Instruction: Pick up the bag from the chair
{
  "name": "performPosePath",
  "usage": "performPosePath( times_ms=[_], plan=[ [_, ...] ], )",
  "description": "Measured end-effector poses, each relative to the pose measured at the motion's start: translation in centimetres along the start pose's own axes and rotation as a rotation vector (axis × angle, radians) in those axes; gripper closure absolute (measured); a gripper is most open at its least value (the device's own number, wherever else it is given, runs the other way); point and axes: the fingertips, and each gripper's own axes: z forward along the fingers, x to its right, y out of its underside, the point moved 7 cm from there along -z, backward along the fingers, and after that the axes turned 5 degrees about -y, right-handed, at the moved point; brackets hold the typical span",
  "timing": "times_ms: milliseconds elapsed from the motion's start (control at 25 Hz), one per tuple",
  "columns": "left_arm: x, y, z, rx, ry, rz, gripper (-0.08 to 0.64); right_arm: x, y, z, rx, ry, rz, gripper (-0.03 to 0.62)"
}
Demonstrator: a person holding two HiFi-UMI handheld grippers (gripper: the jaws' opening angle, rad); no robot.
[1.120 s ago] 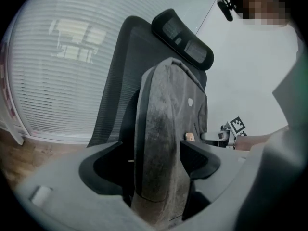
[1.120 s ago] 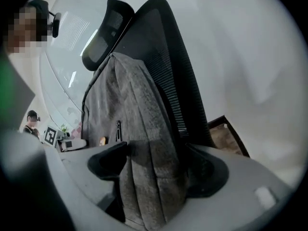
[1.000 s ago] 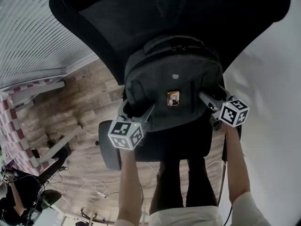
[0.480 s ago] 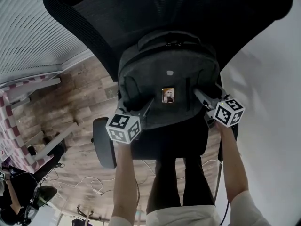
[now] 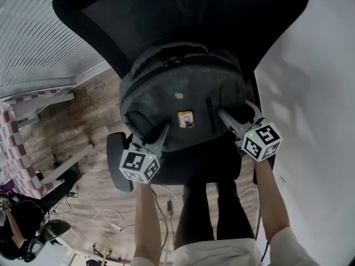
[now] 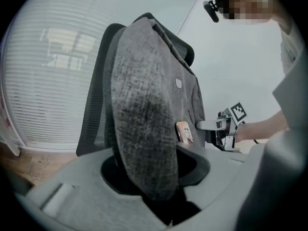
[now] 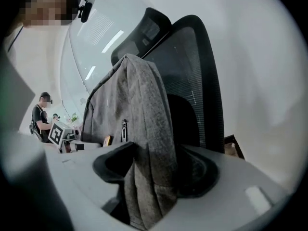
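Head view: the dark grey fabric backpack leans on the black mesh office chair. The left gripper pinches its 7 o'clock edge and the right gripper its 4 o'clock edge. The lift probably wants both sides raised evenly, with deep bites so the fabric cannot slip.

Chair back blocks behind bag

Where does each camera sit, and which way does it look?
Head view: on the head, steeply down onto grey backpack and office chair; arms, legs, left gripper, right gripper.
Left gripper view: along its jaws clamping the backpack; right gripper beyond.
Right gripper view: likewise; left gripper beyond.
All share backpack, chair.
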Motion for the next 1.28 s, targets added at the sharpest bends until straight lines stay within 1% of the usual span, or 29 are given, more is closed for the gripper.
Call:
performPosePath(
  times_ms=[160, 360, 640, 840, 1040, 1160, 1280],
  plan=[
    [1.7, -1.8, -2.7, 0.016, -0.009, 0.012, 0.408, -1.9, -1.6, -1.9, 0.027, -0.022, -0.027, 0.318],
    [4.6, -4.6, -6.1, 0.034, -0.014, 0.022, 0.413, -4.4, -4.5, -5.5, 0.051, -0.022, -0.06, 0.318],
    [10.1, -8.0, -11.2, 0.065, -0.014, 0.017, 0.413, -8.0, -8.3, -12.4, 0.053, -0.04, -0.107, 0.319],
    [14.0, -9.5, -14.7, 0.086, -0.015, 0.015, 0.413, -10.4, -10.1, -17.1, 0.068, -0.043, -0.148, 0.322],
    [17.3, -10.2, -19.0, 0.104, -0.049, -0.024, 0.413, -13.6, -11.5, -20.8, 0.075, -0.05, -0.209, 0.322],
    [19.4, -10.8, -21.2, 0.112, -0.071, -0.049, 0.414, -14.8, -12.6, -22.8, 0.074, -0.081, -0.238, 0.325],
    [22.2, -11.0, -24.1, 0.105, -0.113, -0.05, 0.414, -15.9, -12.5, -25.2, 0.083, -0.124, -0.233, 0.327]
  ],
)
